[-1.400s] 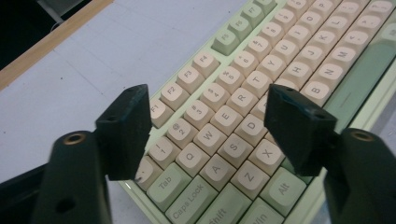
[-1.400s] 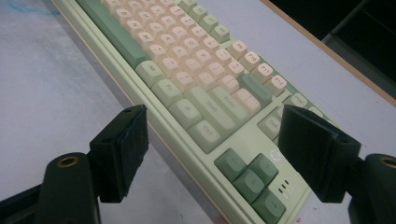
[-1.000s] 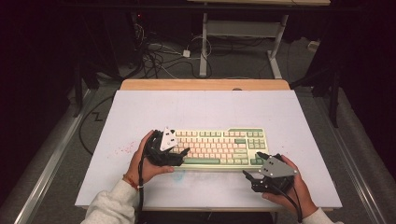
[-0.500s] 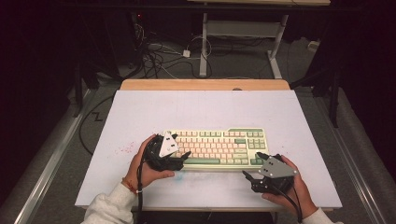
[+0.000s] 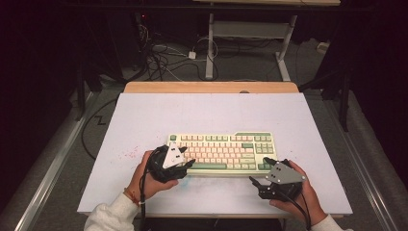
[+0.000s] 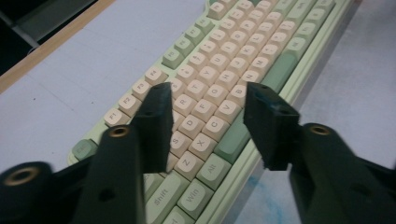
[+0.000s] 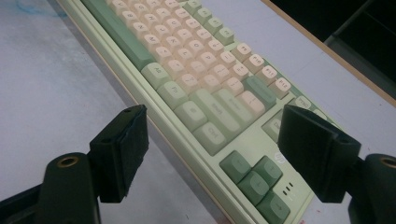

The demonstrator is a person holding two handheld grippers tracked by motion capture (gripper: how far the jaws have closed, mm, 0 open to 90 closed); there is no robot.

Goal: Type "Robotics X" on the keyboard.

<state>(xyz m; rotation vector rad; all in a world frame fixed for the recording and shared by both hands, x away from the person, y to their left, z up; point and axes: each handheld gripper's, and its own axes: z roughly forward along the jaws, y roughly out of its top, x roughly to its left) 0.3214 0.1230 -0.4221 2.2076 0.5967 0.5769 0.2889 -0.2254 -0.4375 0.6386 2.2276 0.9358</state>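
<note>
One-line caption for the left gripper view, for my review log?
Open left gripper poised over the left-hand keys of a cream-and-green keyboard on a pale tabletop.

**Layout around the keyboard**

The keyboard [image 5: 222,153] lies on the table [image 5: 211,115], toward its near edge. The left gripper [image 5: 184,167] is over the keyboard's near-left corner. The right gripper [image 5: 258,183] is just before its near-right corner. The 2 grippers are well apart.
</note>
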